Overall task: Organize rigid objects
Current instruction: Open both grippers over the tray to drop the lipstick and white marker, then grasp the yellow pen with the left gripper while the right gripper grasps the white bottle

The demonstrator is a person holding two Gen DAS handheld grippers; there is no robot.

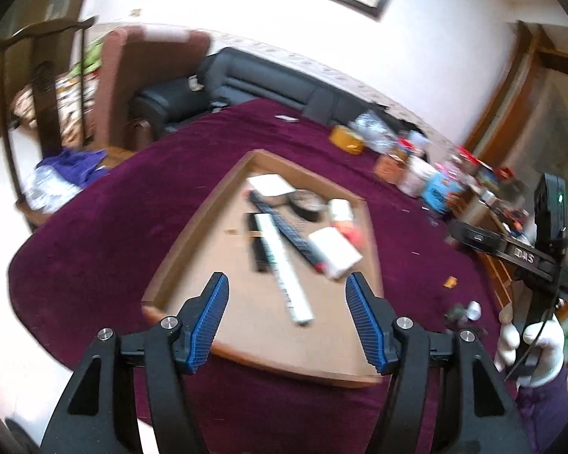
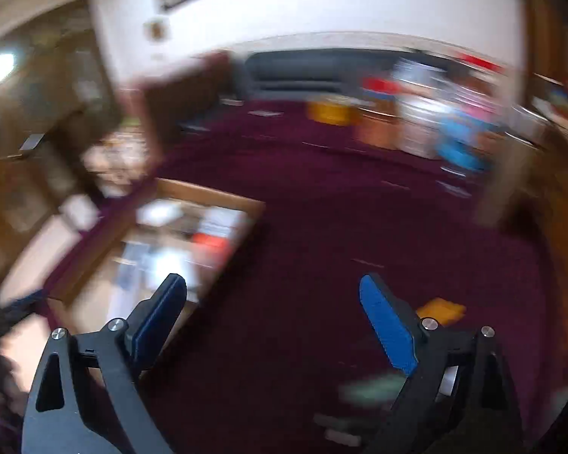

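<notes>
Both tools (image 1: 287, 283) (image 2: 272, 287) (ribbed blue pads) gape empty above wooden tray (image 1: 193, 242).

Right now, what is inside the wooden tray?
The wooden tray holds a long white strip, a white box, dark bars and a round tin. Anything beneath them is covered.

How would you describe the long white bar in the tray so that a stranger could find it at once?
Look at the wooden tray on the purple cloth. Among the things in it, the white bar lies nearest the left tongs, running along the tray. It is the longest pale thing there, thin and straight, unlike the short white box beside it.
</notes>
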